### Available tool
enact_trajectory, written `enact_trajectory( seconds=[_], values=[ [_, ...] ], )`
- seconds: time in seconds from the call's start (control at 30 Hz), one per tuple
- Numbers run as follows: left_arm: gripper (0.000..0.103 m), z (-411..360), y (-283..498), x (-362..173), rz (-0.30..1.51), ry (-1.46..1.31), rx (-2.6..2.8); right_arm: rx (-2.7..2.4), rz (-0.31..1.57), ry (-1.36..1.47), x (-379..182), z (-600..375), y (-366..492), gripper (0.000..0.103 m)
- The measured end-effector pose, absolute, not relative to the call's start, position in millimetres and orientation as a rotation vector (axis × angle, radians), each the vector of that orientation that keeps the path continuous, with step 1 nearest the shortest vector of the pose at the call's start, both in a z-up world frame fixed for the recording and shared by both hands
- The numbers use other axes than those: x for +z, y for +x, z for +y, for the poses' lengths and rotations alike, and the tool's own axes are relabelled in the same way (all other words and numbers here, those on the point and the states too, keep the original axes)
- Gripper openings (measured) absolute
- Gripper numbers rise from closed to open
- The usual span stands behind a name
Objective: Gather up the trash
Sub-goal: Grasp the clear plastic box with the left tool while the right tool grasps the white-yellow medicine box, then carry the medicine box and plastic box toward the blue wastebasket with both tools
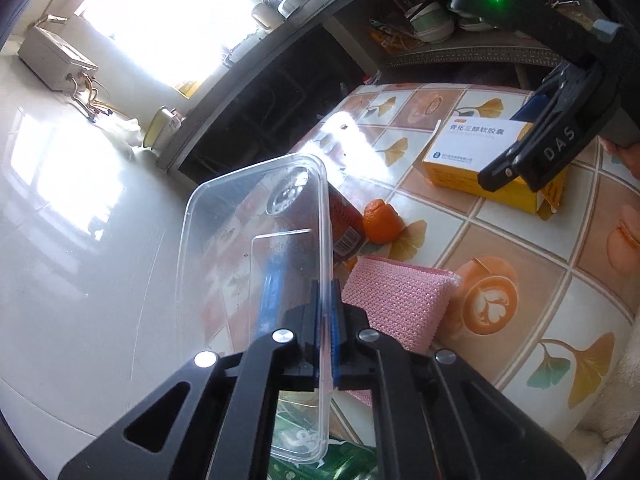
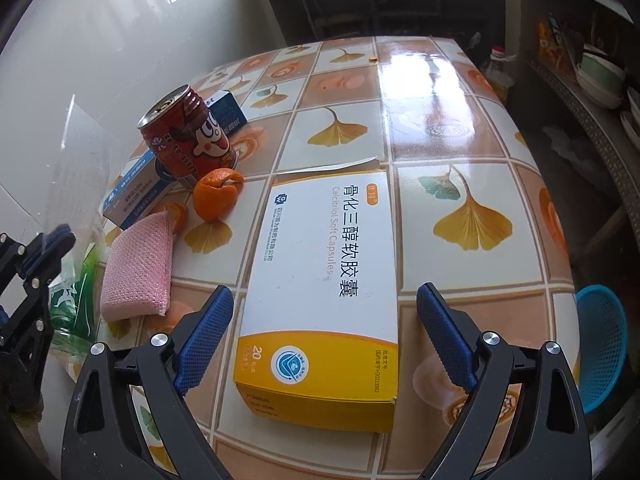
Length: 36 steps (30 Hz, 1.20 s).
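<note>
Tiled-pattern tablecloth [image 1: 500,248] fills the left wrist view, where the left gripper [image 1: 326,320] pinches the clear plastic lid [image 1: 256,240] by its rim. Right wrist view: the right gripper [image 2: 324,336], spread open, straddles the yellow-and-white medicine carton [image 2: 324,280], whose long axis runs straight ahead between the fingers.

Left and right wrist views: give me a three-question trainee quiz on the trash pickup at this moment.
1. True or false: the left hand-held gripper is shut on the clear plastic container.
2. Multiple choice: the right hand-held gripper has its open fingers either side of which item? A) red can B) yellow-and-white medicine box C) pink sponge
3. Fill in: the item lying between the red can and the medicine box is an orange ____.

Key: 1 true; 2 B; 3 peel.
</note>
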<state>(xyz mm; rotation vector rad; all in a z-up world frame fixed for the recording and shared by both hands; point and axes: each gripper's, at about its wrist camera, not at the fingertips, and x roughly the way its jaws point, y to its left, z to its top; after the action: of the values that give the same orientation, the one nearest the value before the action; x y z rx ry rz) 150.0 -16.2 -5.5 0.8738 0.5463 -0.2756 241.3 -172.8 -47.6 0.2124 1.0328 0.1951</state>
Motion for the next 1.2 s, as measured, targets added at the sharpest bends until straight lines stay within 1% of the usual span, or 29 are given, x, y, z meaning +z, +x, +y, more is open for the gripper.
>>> enact_trajectory(
  seconds=[0.37, 0.47, 0.5, 0.57, 0.83, 1.2],
  values=[
    [0.003, -21, 134, 27, 0.419, 0.822, -0.272, 0.089, 1.040, 0.020, -57, -147, 243, 0.090],
    [0.003, -21, 132, 36, 0.397, 0.804, -0.263, 0.074, 1.040, -0.006, -58, -145, 241, 0.082],
    [0.003, -22, 131, 38, 0.393, 0.800, -0.259, 0.077, 1.038, -0.007, -57, -145, 241, 0.077],
    [0.003, -21, 129, 40, 0.386, 0.791, -0.256, 0.078, 1.035, -0.004, -55, -145, 239, 0.069],
    [0.003, -24, 124, 41, 0.374, 0.752, -0.260, 0.081, 1.026, 0.102, -48, -164, 234, 0.068],
    [0.003, -48, 93, 52, 0.346, 0.673, -0.315, 0.051, 0.924, 0.280, -11, -221, 204, 0.068]
  ],
)
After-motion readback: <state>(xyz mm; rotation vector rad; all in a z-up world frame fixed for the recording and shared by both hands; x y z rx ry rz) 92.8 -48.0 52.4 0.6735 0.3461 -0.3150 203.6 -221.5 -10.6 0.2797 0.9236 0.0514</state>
